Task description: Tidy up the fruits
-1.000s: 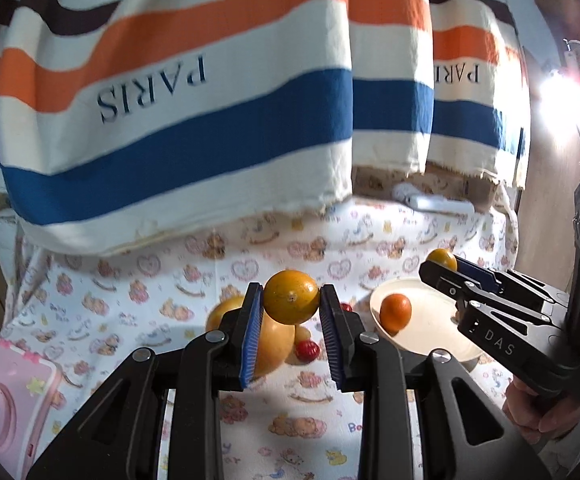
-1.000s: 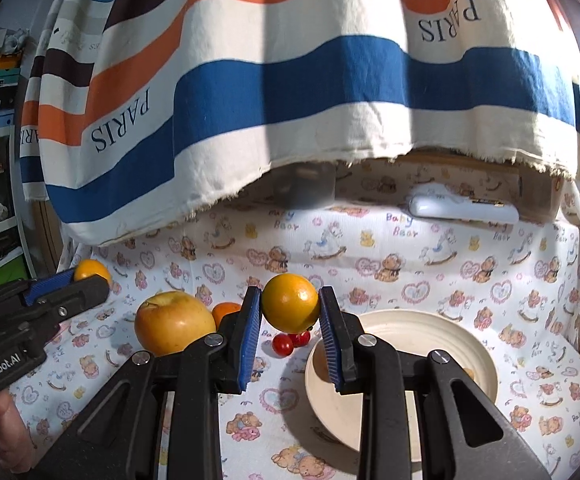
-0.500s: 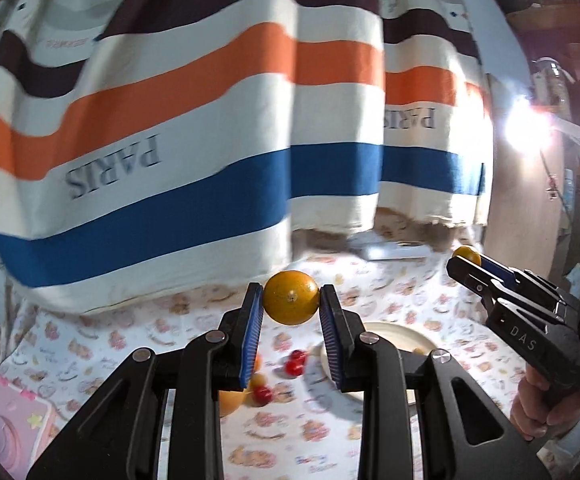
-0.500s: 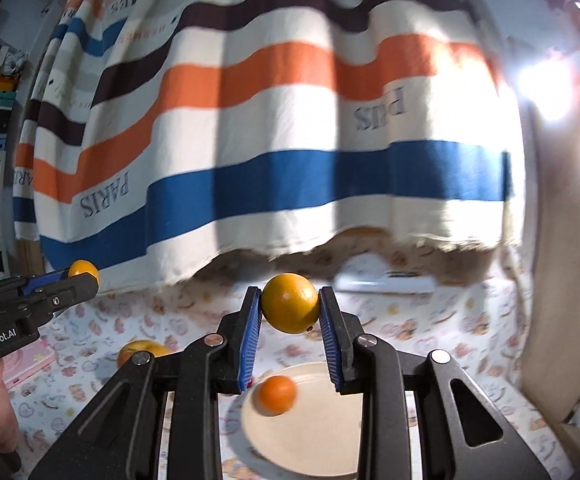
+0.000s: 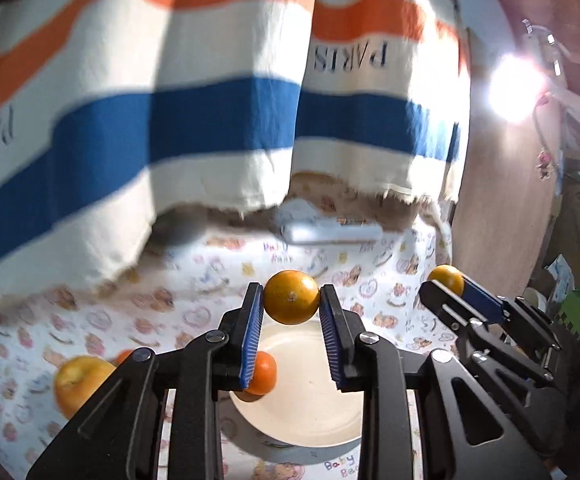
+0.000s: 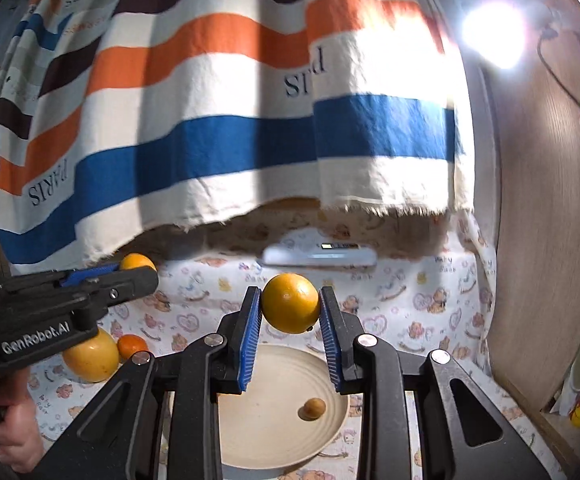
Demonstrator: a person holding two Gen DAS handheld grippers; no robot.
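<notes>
Orange (image 5: 292, 297), "PARIS" striped cloth (image 5: 225, 92), "GenRobot.AI" left tongs (image 6: 137, 270)

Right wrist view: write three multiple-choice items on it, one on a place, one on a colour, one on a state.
1. The yellow apple lies:
A) on the printed cloth, left of the plate
B) on the plate
C) between gripper pads

2. The right hand-held gripper has pads coloured:
A) red
B) blue
C) green

3. The right hand-held gripper is:
A) open and empty
B) shut on the apple
C) shut on an orange

Key: 1 A, the apple rests on the cloth beyond the plate's left rim. 2 B, both ribbed pads are blue. 3 C, the pads press the orange from both sides.
</notes>
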